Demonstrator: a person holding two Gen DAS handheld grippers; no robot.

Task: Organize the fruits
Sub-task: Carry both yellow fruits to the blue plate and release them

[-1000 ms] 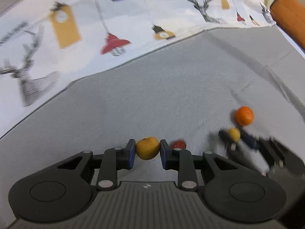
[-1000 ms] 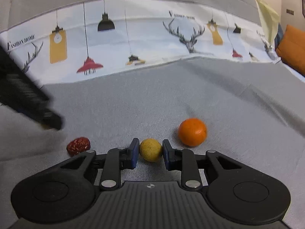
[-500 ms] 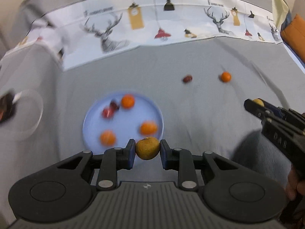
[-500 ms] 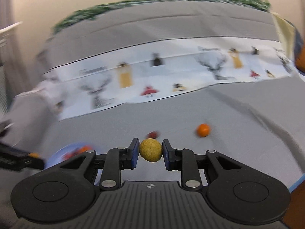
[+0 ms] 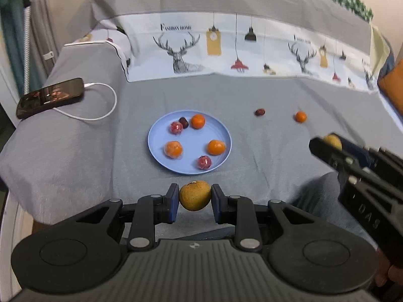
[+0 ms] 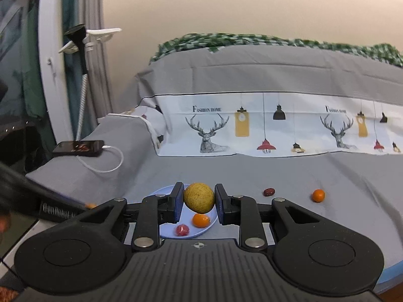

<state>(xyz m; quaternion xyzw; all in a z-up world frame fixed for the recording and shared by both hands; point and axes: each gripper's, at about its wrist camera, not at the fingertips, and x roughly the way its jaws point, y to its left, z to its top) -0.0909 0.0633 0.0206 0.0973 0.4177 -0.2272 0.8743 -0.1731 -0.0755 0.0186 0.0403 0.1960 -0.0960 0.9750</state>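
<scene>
My left gripper point(image 5: 195, 198) is shut on a yellow-brown round fruit point(image 5: 195, 195) and holds it above the bed's near edge, just in front of the blue plate point(image 5: 161, 161). The plate carries several oranges and red fruits. My right gripper point(image 6: 199, 201) is shut on a second yellow round fruit point(image 6: 199, 197), raised above the plate point(image 6: 166, 231). It also shows in the left wrist view point(image 5: 330, 143), at the right. A red date point(image 5: 260, 112) and a small orange point(image 5: 300, 116) lie loose on the grey sheet to the plate's right.
A black phone point(image 5: 50, 97) with a white cable point(image 5: 100, 115) lies on the grey pillow at the left. A patterned white cloth point(image 5: 226, 50) runs across the back. An orange cushion point(image 5: 393, 88) sits at the far right. A lamp stand point(image 6: 81, 75) is at the left.
Both grippers have pulled back and up from the loose fruit, each still holding its yellow fruit. The plate and the phone have come into view.
</scene>
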